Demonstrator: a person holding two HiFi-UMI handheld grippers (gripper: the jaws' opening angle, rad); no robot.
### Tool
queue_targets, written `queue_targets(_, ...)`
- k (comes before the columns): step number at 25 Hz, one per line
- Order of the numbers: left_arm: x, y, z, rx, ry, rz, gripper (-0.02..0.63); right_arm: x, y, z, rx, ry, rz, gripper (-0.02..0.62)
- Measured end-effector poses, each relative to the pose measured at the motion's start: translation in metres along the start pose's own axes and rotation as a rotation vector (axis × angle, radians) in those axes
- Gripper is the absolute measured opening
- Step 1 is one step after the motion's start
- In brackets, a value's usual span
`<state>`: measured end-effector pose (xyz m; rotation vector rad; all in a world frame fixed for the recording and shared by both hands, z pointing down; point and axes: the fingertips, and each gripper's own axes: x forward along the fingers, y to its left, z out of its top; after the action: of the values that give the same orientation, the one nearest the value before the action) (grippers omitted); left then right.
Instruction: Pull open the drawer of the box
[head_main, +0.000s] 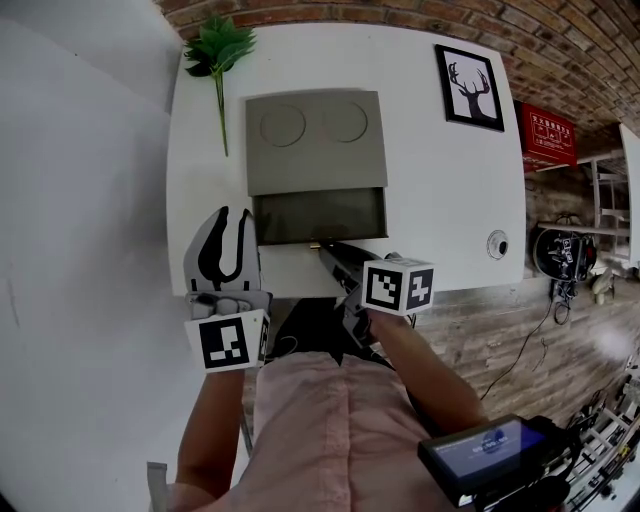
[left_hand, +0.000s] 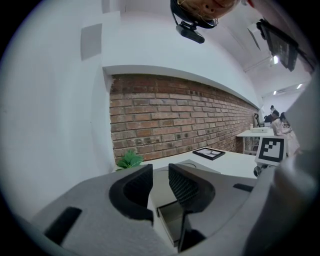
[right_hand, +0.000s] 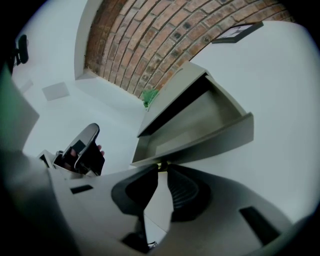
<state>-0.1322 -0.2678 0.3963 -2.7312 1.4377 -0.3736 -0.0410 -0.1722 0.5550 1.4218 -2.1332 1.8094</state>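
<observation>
A grey box (head_main: 315, 140) with two round marks on its lid sits on the white table (head_main: 440, 190). Its drawer (head_main: 320, 215) is pulled out toward me, and its inside looks bare. My right gripper (head_main: 325, 248) is at the middle of the drawer front, shut on the small brass knob (right_hand: 160, 165). In the right gripper view the drawer (right_hand: 200, 125) fills the space just beyond the jaws. My left gripper (head_main: 233, 215) hovers to the left of the drawer, apart from it. It is open, and its fingers (left_hand: 185, 187) have nothing between them.
A green plant sprig (head_main: 220, 50) lies at the table's far left and a framed deer picture (head_main: 470, 87) at the far right. A small round object (head_main: 497, 244) sits near the right front corner. The table's front edge runs just below the drawer. A brick wall stands behind.
</observation>
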Motion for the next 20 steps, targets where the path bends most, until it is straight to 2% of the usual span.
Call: queue_targets(20, -0.042, -0.015, 0.005, 0.017, -0.010, 0.010, 0.106, -0.021, 0.004, -0.039, 0.007, 0.012, 0.010, 0.063)
